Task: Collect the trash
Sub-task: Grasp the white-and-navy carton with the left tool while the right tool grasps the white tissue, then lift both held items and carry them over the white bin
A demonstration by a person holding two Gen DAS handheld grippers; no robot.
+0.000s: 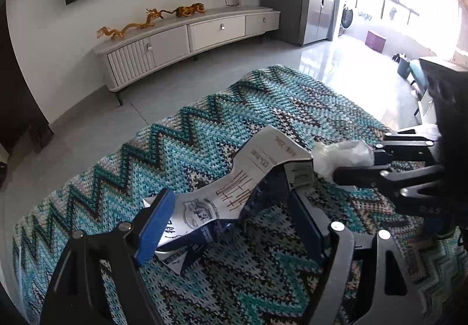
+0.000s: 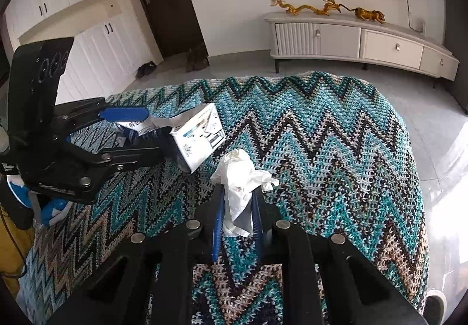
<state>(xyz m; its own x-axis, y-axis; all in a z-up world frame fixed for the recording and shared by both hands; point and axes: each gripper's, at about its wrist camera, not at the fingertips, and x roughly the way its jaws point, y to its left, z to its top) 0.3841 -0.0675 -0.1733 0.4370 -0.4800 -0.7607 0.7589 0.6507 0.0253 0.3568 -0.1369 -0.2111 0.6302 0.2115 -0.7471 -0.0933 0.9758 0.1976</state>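
A crumpled tissue (image 2: 239, 178) is clamped in the right claw (image 2: 237, 208) above the blanket (image 2: 336, 149). A crushed carton (image 1: 234, 196) on the blanket is straddled by the spread left claw (image 1: 231, 222), not yet picked up.

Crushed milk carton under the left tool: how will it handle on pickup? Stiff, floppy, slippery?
The carton is flattened and creased, so probably light and likely empty. It may flex at the folds rather than lift rigid. The left tool is open astride its middle; the printed surface looks smooth, so it may slip somewhat.
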